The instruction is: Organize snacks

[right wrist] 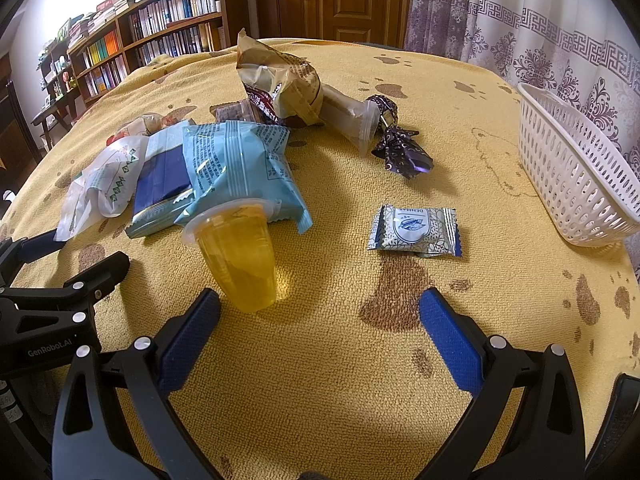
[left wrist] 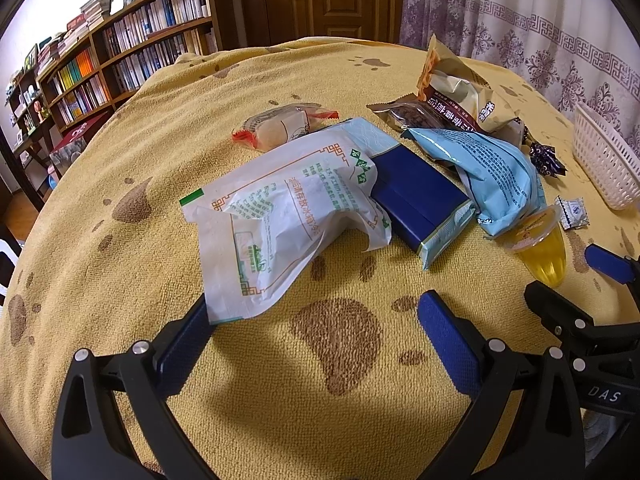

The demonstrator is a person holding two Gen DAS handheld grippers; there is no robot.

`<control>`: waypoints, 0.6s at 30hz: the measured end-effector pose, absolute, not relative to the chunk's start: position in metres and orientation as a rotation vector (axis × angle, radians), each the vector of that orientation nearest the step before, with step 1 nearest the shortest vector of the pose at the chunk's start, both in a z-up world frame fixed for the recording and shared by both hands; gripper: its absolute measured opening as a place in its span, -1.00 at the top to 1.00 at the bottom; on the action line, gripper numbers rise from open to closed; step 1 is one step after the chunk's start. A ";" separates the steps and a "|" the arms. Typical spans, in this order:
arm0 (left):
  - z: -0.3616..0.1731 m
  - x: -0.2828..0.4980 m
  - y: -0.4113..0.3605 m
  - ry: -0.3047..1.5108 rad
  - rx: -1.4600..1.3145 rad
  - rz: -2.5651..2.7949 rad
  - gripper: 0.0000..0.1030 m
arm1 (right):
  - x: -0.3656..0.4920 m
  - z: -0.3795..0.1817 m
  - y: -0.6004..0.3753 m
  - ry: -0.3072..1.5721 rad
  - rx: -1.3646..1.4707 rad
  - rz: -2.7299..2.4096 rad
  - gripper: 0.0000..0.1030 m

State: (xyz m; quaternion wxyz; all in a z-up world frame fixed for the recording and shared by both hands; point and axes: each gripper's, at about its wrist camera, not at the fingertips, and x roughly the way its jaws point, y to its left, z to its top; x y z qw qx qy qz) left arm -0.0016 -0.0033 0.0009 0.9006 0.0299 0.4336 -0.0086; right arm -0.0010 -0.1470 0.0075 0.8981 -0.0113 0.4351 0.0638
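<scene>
Both claws stand wide apart and hold nothing: the left gripper (left wrist: 316,320) hovers low over the yellow paw-print cloth (left wrist: 280,420), its left pad at the near corner of one white packet with green print (left wrist: 280,216), though whether they touch I cannot tell; the right gripper (right wrist: 320,320) hangs just short of one yellow jelly cup (right wrist: 236,256), tipped on its side. Beyond lie one dark blue box-like pack (left wrist: 416,196), one pale blue bag (right wrist: 240,168) overlapping it, and one small silver-blue wrapped candy (right wrist: 416,232) lying apart. Farther back sit one brown bag (right wrist: 276,76), one purple twisted sweet (right wrist: 400,148) and one red-ended packet (left wrist: 280,126). One white perforated basket (right wrist: 576,172) stands at the right.
</scene>
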 end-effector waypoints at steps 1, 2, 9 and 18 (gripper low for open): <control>0.001 -0.002 -0.003 0.897 0.061 -0.018 -0.91 | -0.001 0.008 -0.147 0.901 -0.023 0.132 -0.96; 0.001 0.000 -0.001 0.897 0.062 -0.018 -0.91 | -0.001 0.008 -0.147 0.901 -0.023 0.132 -0.96; 0.001 0.000 -0.002 0.897 0.061 -0.018 -0.91 | -0.001 0.007 -0.147 0.901 -0.024 0.132 -0.96; 0.001 0.000 -0.002 0.897 0.060 -0.019 -0.91 | -0.001 0.007 -0.147 0.901 -0.024 0.132 -0.96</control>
